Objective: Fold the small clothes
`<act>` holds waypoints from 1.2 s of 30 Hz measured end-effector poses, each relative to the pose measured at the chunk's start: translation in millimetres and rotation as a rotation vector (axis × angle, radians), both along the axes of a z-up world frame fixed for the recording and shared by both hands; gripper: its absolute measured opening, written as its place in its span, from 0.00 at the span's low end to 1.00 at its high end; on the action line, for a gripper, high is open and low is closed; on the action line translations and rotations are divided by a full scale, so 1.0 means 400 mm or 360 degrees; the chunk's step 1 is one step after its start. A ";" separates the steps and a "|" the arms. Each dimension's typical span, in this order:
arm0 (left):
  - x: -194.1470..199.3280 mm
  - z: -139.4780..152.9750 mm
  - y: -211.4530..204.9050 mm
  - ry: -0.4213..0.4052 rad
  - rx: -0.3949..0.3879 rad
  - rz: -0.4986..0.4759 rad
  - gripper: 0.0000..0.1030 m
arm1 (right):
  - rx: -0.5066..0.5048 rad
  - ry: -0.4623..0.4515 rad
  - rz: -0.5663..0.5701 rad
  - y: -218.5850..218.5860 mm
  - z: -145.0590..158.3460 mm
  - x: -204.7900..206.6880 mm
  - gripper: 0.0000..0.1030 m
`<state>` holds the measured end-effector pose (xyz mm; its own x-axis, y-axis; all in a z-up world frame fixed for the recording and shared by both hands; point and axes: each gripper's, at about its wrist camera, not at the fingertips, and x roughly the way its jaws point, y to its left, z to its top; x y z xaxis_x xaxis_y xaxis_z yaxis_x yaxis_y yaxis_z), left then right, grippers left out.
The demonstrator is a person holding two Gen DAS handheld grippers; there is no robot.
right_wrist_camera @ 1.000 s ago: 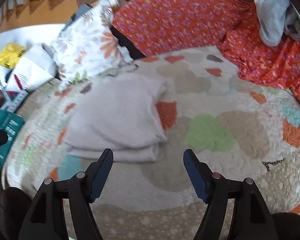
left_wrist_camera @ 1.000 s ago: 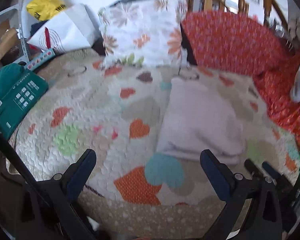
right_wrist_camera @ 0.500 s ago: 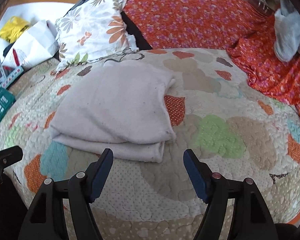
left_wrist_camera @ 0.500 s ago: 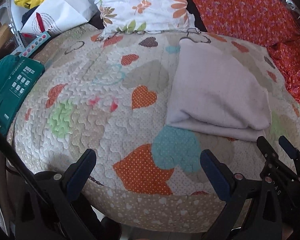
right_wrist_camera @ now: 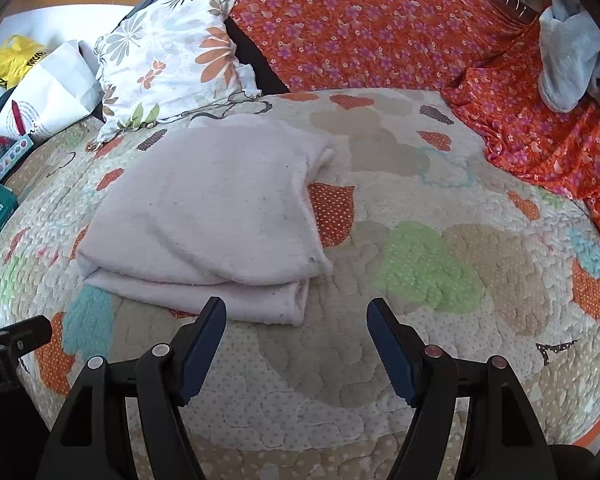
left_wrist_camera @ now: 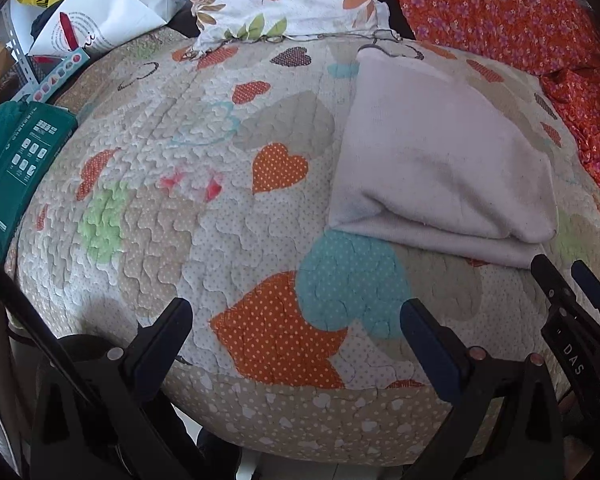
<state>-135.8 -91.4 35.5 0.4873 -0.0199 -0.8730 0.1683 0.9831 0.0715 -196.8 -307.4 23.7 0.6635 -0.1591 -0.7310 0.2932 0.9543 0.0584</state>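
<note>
A pale pink folded garment (left_wrist_camera: 440, 160) lies on the heart-patterned quilt (left_wrist_camera: 180, 200), folded in layers with the fold edge toward me; it also shows in the right wrist view (right_wrist_camera: 208, 220). My left gripper (left_wrist_camera: 296, 316) is open and empty above the quilt's front edge, left of the garment. My right gripper (right_wrist_camera: 296, 320) is open and empty just in front of the garment's near right corner. The right gripper's tips show at the right edge of the left wrist view (left_wrist_camera: 568, 284).
A floral pillow (right_wrist_camera: 168, 64) and an orange flowered cover (right_wrist_camera: 380, 28) lie behind the quilt. A green box (left_wrist_camera: 16, 164) and a white paper bag (left_wrist_camera: 100, 12) sit at the left. A light grey cloth (right_wrist_camera: 568, 60) lies at the far right.
Both grippers have pulled back and tilted down, so the quilt and folded garment sit lower and fuller in view. Both stay open; the garment has not moved.
</note>
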 end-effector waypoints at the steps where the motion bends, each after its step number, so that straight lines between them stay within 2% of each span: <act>1: 0.000 -0.002 0.000 0.0006 -0.0002 -0.0003 1.00 | -0.0003 0.0002 -0.0001 0.000 0.000 0.000 0.75; 20: -0.001 -0.041 0.017 0.0088 -0.0057 0.0027 1.00 | -0.0030 0.0003 0.0012 0.004 0.001 -0.002 0.76; 36: 0.003 -0.068 0.013 0.0120 -0.0048 0.0023 1.00 | -0.0040 0.0005 0.0027 0.014 0.000 0.000 0.77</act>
<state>-134.5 -86.1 8.4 0.4206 -0.0402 -0.9063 0.1578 0.9870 0.0295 -196.9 -301.6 23.6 0.6640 -0.1665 -0.7289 0.2773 0.9602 0.0333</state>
